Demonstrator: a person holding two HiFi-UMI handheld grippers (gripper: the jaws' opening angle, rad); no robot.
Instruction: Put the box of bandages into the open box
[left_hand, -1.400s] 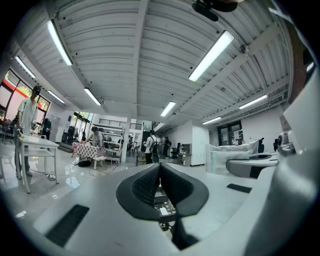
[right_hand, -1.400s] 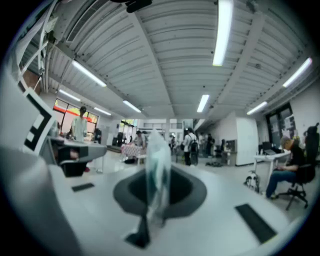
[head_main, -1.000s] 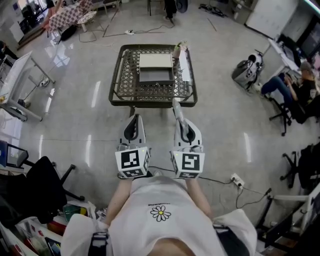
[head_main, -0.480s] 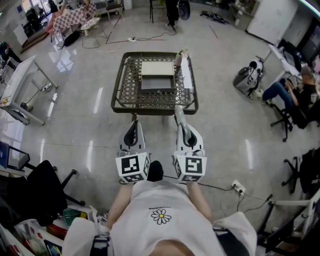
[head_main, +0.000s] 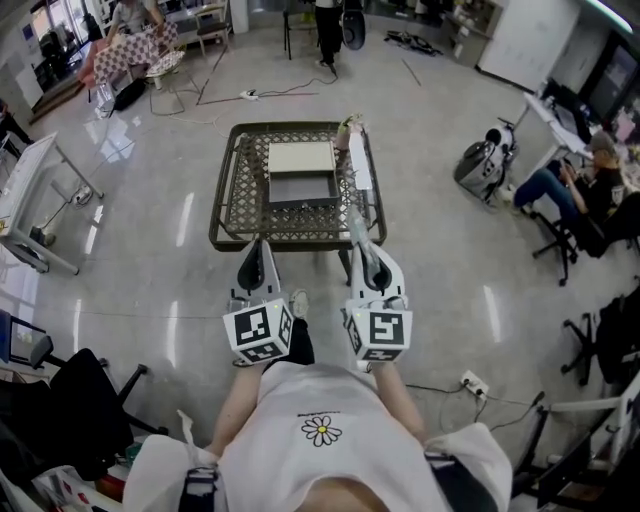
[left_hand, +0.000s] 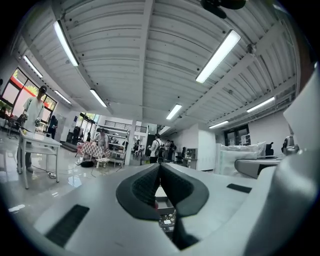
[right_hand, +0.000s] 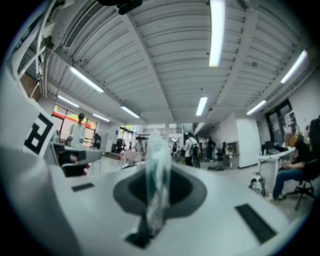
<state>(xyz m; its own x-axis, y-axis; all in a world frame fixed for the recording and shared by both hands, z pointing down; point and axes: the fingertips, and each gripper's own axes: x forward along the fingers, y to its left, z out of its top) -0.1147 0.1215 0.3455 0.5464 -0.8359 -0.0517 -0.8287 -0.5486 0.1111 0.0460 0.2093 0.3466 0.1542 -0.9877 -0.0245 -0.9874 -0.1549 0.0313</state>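
The open box (head_main: 301, 186), grey inside with its pale lid folded back, sits on a wire-mesh table (head_main: 225, 238) ahead of me. My right gripper (head_main: 364, 254) is shut on the box of bandages (head_main: 355, 226), a thin pale green-white pack that sticks out forward over the table's near edge. In the right gripper view the box of bandages (right_hand: 157, 170) stands edge-on between the pads. My left gripper (head_main: 256, 248) is shut with nothing in it, just short of the table's near rim. Its pads (left_hand: 172, 185) meet in the left gripper view, with the open box (left_hand: 161, 194) showing below them.
A long white item (head_main: 358, 160) lies along the table's right side beside the open box. A seated person (head_main: 575, 175) and office chairs are at the right. A white table (head_main: 30, 190) stands at the left, and a power strip (head_main: 470, 360) with cables lies on the floor.
Both grippers have moved forward to the table's near edge as the person stepped closer. The right gripper still holds the box of bandages, and the left stays shut.
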